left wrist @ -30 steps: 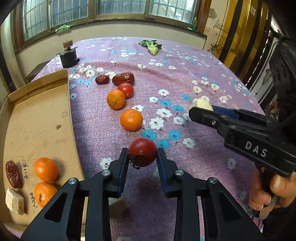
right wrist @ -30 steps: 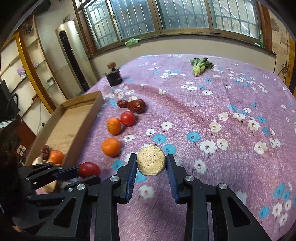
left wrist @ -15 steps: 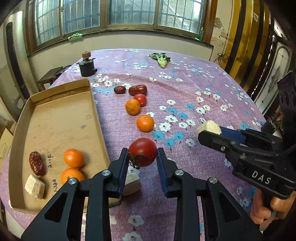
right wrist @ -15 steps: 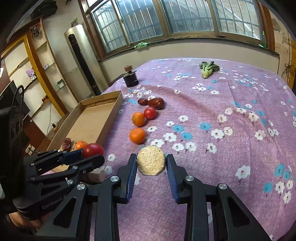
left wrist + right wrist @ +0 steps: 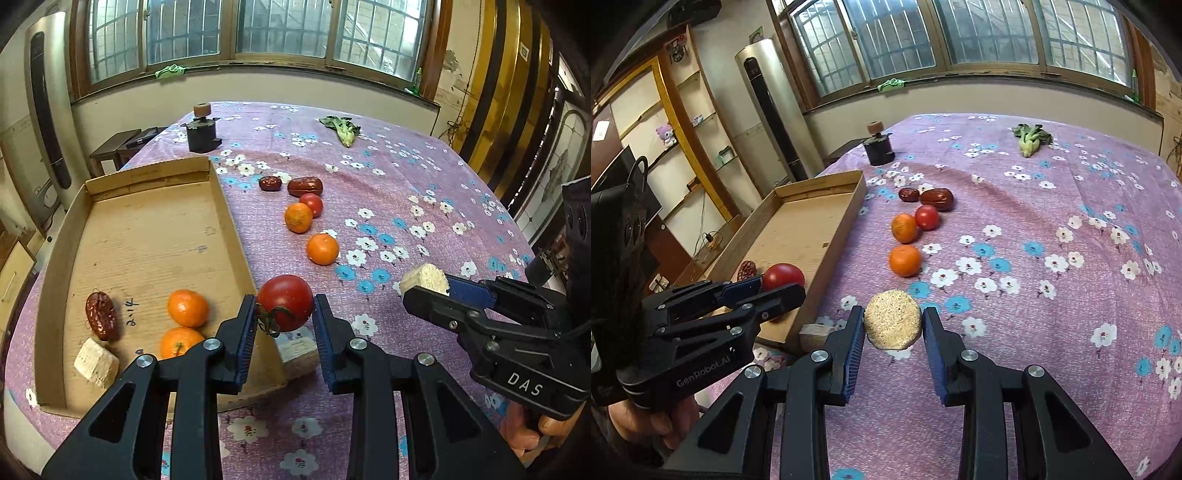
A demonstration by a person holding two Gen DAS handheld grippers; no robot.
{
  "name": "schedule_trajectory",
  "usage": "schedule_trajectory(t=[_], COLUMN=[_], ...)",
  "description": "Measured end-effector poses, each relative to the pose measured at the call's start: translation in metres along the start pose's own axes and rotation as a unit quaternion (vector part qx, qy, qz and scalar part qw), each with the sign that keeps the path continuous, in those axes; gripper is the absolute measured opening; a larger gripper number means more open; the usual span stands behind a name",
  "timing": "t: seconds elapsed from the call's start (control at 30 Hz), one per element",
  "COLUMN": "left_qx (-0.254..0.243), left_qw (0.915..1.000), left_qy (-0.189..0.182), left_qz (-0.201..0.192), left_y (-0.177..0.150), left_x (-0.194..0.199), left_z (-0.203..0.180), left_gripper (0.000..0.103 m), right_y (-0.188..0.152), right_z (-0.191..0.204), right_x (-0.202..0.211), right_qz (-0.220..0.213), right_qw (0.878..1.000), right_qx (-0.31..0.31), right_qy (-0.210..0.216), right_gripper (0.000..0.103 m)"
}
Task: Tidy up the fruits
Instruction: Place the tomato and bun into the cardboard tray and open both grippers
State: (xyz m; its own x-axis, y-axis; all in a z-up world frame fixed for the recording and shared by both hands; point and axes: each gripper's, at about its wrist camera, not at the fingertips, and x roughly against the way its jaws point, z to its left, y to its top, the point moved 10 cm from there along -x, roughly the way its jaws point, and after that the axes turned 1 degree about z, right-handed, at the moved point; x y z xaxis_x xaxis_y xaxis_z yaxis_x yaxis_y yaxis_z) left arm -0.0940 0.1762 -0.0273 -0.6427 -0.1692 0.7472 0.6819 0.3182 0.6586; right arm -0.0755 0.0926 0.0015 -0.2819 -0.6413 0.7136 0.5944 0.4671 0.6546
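- Left wrist view, in hand: we count one tomato (image 5: 285, 302) clamped between the fingers of the left hand-held gripper (image 5: 284, 325), held above the near right wall of the cardboard tray (image 5: 236, 225).
- Left wrist view, already stowed: in the tray's near end we log two tangerines (image 5: 187, 308), one red date (image 5: 100, 316) and one pale cake block (image 5: 96, 357). The far half of the tray floor is bare.
- Left wrist view, still out on the purple floral surface (image 5: 424, 177): two loose tangerines (image 5: 322, 249), a small tomato (image 5: 312, 204), two dates (image 5: 305, 186), and one cake block (image 5: 298, 357) just outside the tray wall, below the held tomato. A leafy green (image 5: 343, 129) and a dark jar (image 5: 201, 133) sit far back.
- Left wrist view, right side: the right hand-held gripper (image 5: 424, 286) carries a beige puffed cake (image 5: 424, 278).
- Right wrist view, in hand: we confirm the right hand-held gripper (image 5: 893, 328) closed on that round cake (image 5: 892, 319), above the surface and well right of the tray (image 5: 812, 206).
- Right wrist view, left side: the left hand-held gripper (image 5: 775, 291) with its tomato (image 5: 783, 277) sits over the tray's near end.
- Tally, as we judge it: four items boxed, two in transit, six awaiting pickup; under halfway.
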Motion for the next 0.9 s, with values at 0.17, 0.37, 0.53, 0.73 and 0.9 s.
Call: schedule_trajectory(t=[0.17, 0.37, 0.53, 0.73, 0.9], left_qx=[0.008, 0.018, 0.027, 0.038, 0.051], left_qw=[1.0000, 0.9998, 0.9996, 0.9992, 0.9983], left_qy=[0.001, 0.003, 0.006, 0.013, 0.027], left_qz=[-0.001, -0.003, -0.005, -0.007, -0.010], left_y=[-0.001, -0.001, -0.001, 0.000, 0.003], left_x=[0.001, 0.003, 0.004, 0.006, 0.009], left_z=[0.008, 0.019, 0.028, 0.043, 0.063], left_gripper=[0.028, 0.028, 0.028, 0.028, 0.028], right_y=[0.000, 0.001, 0.003, 0.004, 0.010], right_z=[0.009, 0.021, 0.033, 0.050, 0.063], right_x=[-0.003, -0.005, -0.009, -0.015, -0.021], right_qz=[0.005, 0.007, 0.010, 0.015, 0.017], right_qw=[1.000, 1.000, 1.000, 0.999, 0.998], right_qx=[0.007, 0.017, 0.026, 0.038, 0.050], right_qy=[0.004, 0.008, 0.015, 0.026, 0.035], right_gripper=[0.032, 0.032, 0.032, 0.032, 0.032])
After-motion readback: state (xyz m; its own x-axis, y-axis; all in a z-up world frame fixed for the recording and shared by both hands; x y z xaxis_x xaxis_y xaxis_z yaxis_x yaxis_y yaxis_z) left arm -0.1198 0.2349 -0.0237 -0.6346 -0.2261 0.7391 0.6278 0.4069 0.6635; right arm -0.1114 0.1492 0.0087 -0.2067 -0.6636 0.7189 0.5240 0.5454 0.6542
